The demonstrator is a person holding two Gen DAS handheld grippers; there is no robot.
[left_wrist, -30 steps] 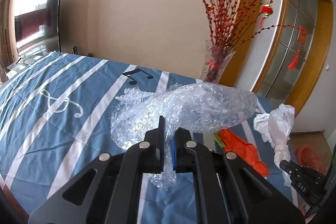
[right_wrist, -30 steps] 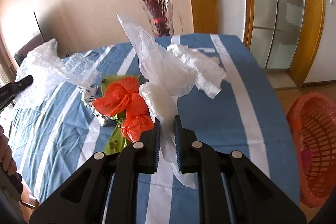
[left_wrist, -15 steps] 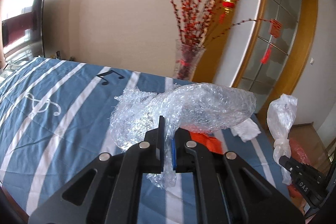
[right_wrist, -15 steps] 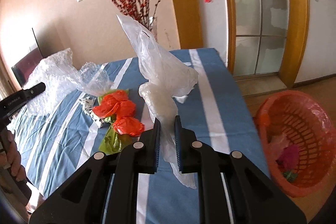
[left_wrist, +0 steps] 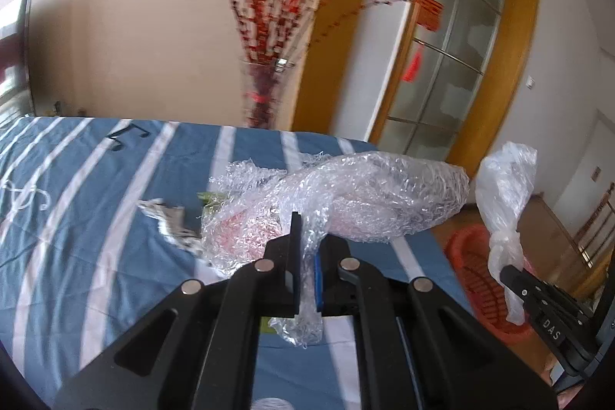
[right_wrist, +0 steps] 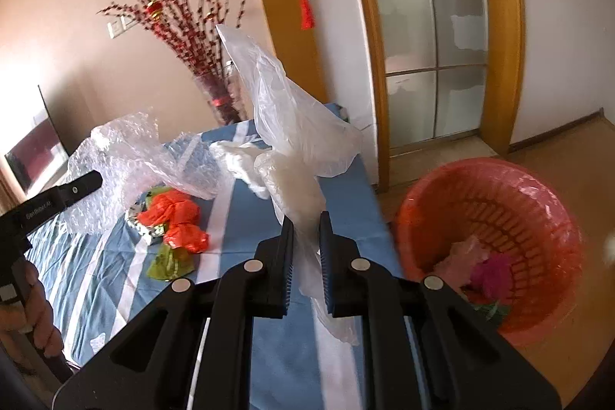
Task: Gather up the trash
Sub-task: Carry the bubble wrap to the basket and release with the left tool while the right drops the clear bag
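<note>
My left gripper (left_wrist: 306, 241) is shut on a crumpled sheet of bubble wrap (left_wrist: 365, 195) and holds it above the blue striped tablecloth (left_wrist: 96, 218). My right gripper (right_wrist: 306, 237) is shut on a clear plastic bag (right_wrist: 292, 125), held up over the table's right edge. The orange trash basket (right_wrist: 488, 241) stands on the floor to the right of the table, with some trash inside. It also shows in the left wrist view (left_wrist: 472, 271). The bubble wrap also shows in the right wrist view (right_wrist: 127, 156).
An orange plastic bag (right_wrist: 175, 218), a green wrapper (right_wrist: 169, 262), a patterned wrapper (right_wrist: 140, 225) and a white plastic bag (right_wrist: 240, 162) lie on the table. A glass vase of red branches (right_wrist: 219, 98) stands at the far end. A glass door (right_wrist: 430, 25) is behind.
Both grippers have swung right with their loads, toward the table's right edge. The orange basket has come more fully into both views.
</note>
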